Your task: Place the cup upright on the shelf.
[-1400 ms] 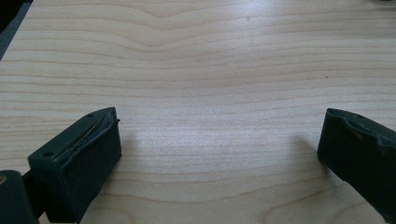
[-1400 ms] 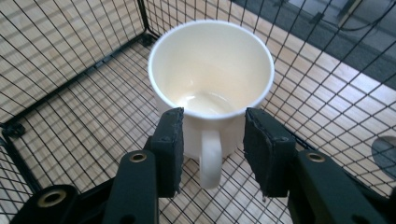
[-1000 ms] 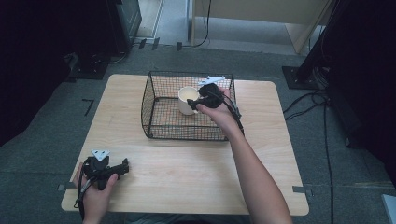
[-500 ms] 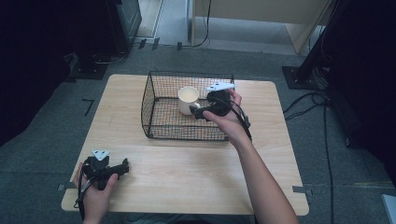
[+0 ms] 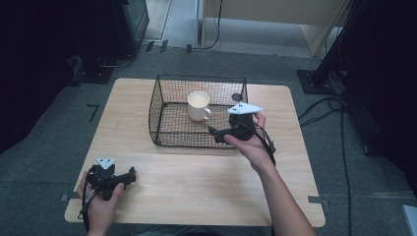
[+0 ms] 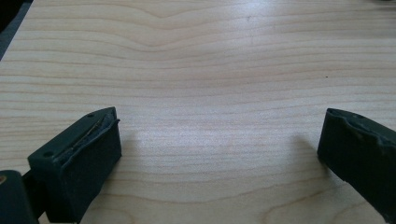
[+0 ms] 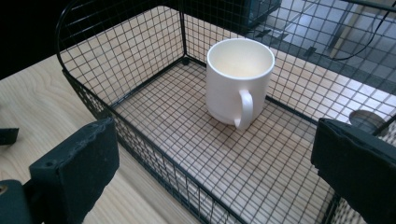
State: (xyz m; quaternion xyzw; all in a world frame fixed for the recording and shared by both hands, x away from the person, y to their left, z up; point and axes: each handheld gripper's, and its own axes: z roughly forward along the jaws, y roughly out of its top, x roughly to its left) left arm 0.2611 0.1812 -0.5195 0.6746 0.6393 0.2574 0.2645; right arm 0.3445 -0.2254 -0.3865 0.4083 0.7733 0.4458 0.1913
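Mug [image 5: 198,105] upright in basket [image 5: 162,93], apart from open right claw [image 5: 215,133].

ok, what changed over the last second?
The right gripper let go of the white mug: its jaws have just been opening and now stand wide with nothing between them. It drew back from the mug toward the near right corner of the wire basket. The mug stays upright in the basket; the left gripper rests open at the table's near left.
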